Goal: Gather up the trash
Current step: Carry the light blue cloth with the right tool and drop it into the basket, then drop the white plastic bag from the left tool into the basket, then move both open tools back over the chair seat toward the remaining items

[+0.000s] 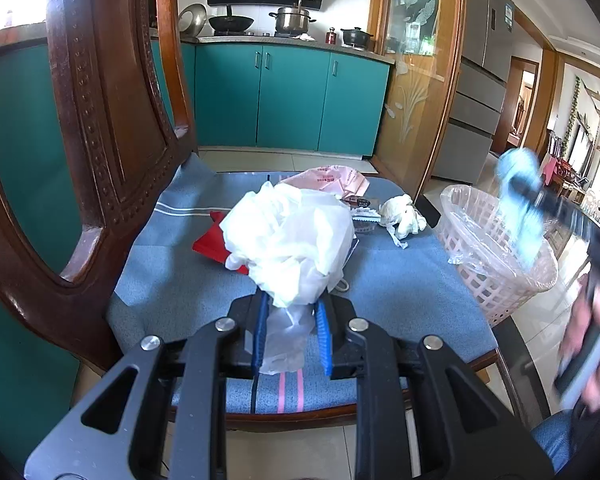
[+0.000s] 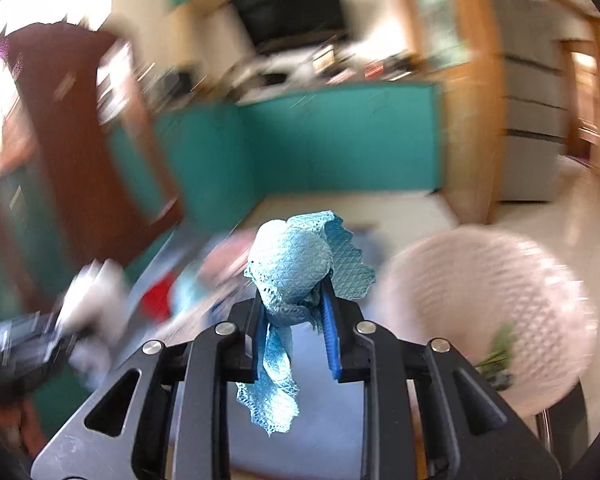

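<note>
My left gripper (image 1: 291,312) is shut on a crumpled white plastic bag (image 1: 288,240) and holds it over the blue chair cushion (image 1: 400,280). My right gripper (image 2: 294,304) is shut on a crumpled light-blue cloth wipe (image 2: 296,264); in the left wrist view the wipe (image 1: 518,200) hangs blurred over the pink lined trash basket (image 1: 496,280). The basket (image 2: 492,320) is blurred at the right in the right wrist view. A pink bag (image 1: 332,182), a red packet (image 1: 212,242), a dark wrapper (image 1: 364,216) and a white tissue wad (image 1: 402,214) lie on the cushion.
The carved wooden chair back (image 1: 100,120) rises at the left. Teal kitchen cabinets (image 1: 292,100) stand behind, with a glass door (image 1: 416,80) and a grey fridge (image 1: 480,100) at the right. Tiled floor (image 1: 284,456) lies below the seat.
</note>
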Available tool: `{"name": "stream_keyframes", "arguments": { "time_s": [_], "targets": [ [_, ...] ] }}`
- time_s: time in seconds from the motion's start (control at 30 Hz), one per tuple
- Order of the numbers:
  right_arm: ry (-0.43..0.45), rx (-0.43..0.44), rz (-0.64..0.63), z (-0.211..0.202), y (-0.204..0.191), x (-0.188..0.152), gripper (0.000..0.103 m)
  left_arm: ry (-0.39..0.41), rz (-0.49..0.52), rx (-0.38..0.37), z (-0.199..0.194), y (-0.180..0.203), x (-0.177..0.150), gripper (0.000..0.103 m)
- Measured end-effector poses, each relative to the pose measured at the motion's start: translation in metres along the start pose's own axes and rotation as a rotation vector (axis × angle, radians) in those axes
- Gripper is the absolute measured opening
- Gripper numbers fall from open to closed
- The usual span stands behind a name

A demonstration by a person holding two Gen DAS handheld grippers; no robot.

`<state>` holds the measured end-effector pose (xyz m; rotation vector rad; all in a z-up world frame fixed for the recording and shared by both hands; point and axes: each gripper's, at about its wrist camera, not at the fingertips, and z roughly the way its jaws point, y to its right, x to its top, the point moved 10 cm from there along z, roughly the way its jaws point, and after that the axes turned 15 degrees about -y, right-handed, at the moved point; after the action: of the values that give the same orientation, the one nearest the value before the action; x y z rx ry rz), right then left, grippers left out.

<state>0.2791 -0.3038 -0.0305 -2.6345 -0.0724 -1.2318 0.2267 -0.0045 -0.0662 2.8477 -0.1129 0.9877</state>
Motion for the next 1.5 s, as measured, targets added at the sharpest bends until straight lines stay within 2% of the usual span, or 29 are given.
{"name": "stream_keyframes", "arguments": {
  "time_s": [0.03,0.07,0.1,0.17,0.27,0.37,0.47,0.57,0.67,0.73,0.77,0.8,0.83,0.9,1.0,1.1,1.23,1.33,1.43,1.5],
  "targets": [
    [0.049,-0.05,0.071,-0.006,0.029,0.009,0.041,-0.001,0.001,-0.001,0.0,0.0,0.0,0.022],
    [0.078,-0.097,0.134,-0.009,0.054,0.014,0.073,-0.002,0.003,-0.001,0.001,0.0,-0.001,0.022],
    [0.086,-0.141,0.194,-0.008,0.078,0.013,0.093,-0.004,0.006,-0.001,0.001,0.001,-0.001,0.022],
    [0.083,-0.18,0.298,-0.01,0.113,0.006,0.094,-0.008,0.009,-0.003,0.002,0.002,0.0,0.022],
    [0.099,-0.128,0.408,-0.023,0.134,-0.001,0.096,-0.008,0.017,-0.011,0.002,0.008,0.001,0.022],
    [0.194,-0.141,0.472,-0.05,0.147,-0.002,0.098,-0.011,0.042,-0.029,0.004,0.022,0.002,0.022],
    [0.28,-0.18,0.523,-0.074,0.16,-0.002,0.098,-0.03,0.059,-0.102,0.01,0.051,0.009,0.022],
    [0.344,-0.212,0.564,-0.091,0.172,-0.001,0.098,-0.009,0.138,-0.174,0.008,0.108,0.032,0.022],
    [0.399,-0.235,0.613,-0.106,0.183,-0.004,0.098,0.026,0.232,-0.293,0.007,0.191,0.068,0.022],
    [0.423,-0.245,0.632,-0.113,0.187,-0.008,0.098,0.027,0.256,-0.378,0.012,0.241,0.089,0.035],
    [0.441,-0.254,0.645,-0.118,0.189,-0.009,0.098,0.011,0.262,-0.401,0.019,0.262,0.097,0.072],
    [0.455,-0.258,0.651,-0.12,0.191,-0.009,0.098,0.006,0.259,-0.382,0.025,0.27,0.101,0.099],
    [0.463,-0.259,0.654,-0.122,0.192,-0.009,0.098,0.023,0.232,-0.309,0.032,0.272,0.106,0.099],
    [0.452,-0.252,0.649,-0.118,0.191,-0.009,0.098,0.02,0.215,-0.249,0.039,0.264,0.1,0.099],
    [0.397,-0.225,0.598,-0.105,0.182,-0.009,0.098,0.016,0.2,-0.221,0.035,0.232,0.082,0.099],
    [0.309,-0.202,0.508,-0.085,0.161,-0.004,0.098,0.014,0.186,-0.113,0.019,0.171,0.06,0.099],
    [0.122,-0.149,0.304,-0.039,0.105,-0.003,0.098,0.055,0.074,-0.014,-0.017,0.072,0.03,0.099],
    [0.002,-0.106,0.127,-0.011,0.053,-0.014,0.098,0.07,-0.054,0.023,-0.031,0.01,0.005,0.099],
    [-0.087,-0.083,-0.013,0.005,0.007,-0.03,0.098,0.001,-0.13,0.008,-0.022,-0.019,-0.016,0.099],
    [-0.103,-0.073,-0.057,0.007,-0.013,-0.036,0.098,-0.002,-0.128,0.008,-0.02,-0.026,-0.018,0.099]
  ]
}}
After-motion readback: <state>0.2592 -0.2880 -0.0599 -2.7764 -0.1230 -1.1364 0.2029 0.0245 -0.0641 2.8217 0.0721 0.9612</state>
